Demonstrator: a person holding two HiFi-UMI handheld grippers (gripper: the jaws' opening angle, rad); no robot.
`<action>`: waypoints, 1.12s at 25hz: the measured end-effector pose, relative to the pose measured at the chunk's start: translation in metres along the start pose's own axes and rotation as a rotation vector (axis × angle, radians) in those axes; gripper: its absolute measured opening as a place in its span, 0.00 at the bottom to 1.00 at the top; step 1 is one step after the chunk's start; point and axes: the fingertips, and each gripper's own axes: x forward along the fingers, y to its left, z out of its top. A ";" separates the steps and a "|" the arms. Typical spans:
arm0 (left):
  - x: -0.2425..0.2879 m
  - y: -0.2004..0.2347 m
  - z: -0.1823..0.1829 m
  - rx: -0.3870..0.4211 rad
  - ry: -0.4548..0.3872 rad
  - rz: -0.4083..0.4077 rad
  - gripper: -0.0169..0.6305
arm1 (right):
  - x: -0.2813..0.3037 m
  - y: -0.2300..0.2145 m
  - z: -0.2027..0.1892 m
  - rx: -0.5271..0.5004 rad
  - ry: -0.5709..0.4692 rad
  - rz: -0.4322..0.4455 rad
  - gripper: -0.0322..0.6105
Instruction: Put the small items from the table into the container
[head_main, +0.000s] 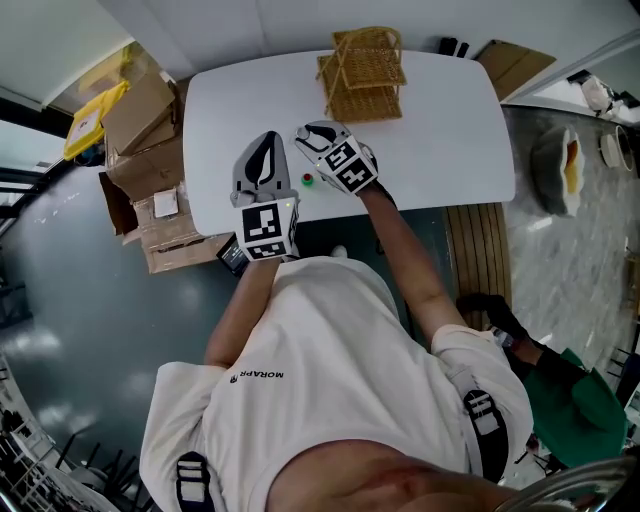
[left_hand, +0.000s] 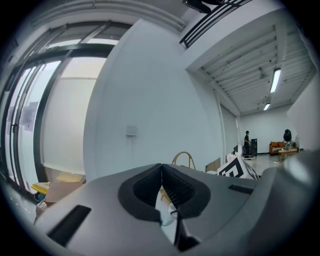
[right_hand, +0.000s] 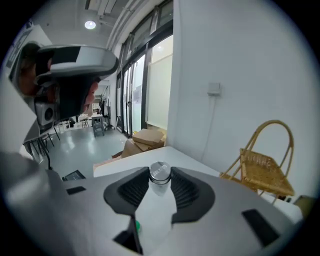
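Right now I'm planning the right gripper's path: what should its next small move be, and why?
The right gripper holds a silver-capped bottle; the wicker basket stands at the far edge of the table. So probably carry it toward the basket.

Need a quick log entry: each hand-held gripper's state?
Left hand-held gripper: closed.
Right hand-held gripper: closed on small clear silver-capped bottle.

Left gripper (head_main: 267, 141) closed, right gripper (head_main: 309, 131) clamped
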 end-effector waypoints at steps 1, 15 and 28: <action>0.001 -0.002 0.000 0.001 0.000 -0.004 0.03 | -0.004 -0.002 0.003 0.007 -0.013 -0.010 0.28; 0.012 -0.023 -0.001 0.010 0.004 -0.050 0.03 | -0.059 -0.069 0.033 0.149 -0.157 -0.227 0.28; 0.016 -0.031 0.002 0.022 -0.007 -0.059 0.03 | -0.099 -0.137 0.043 0.239 -0.245 -0.457 0.28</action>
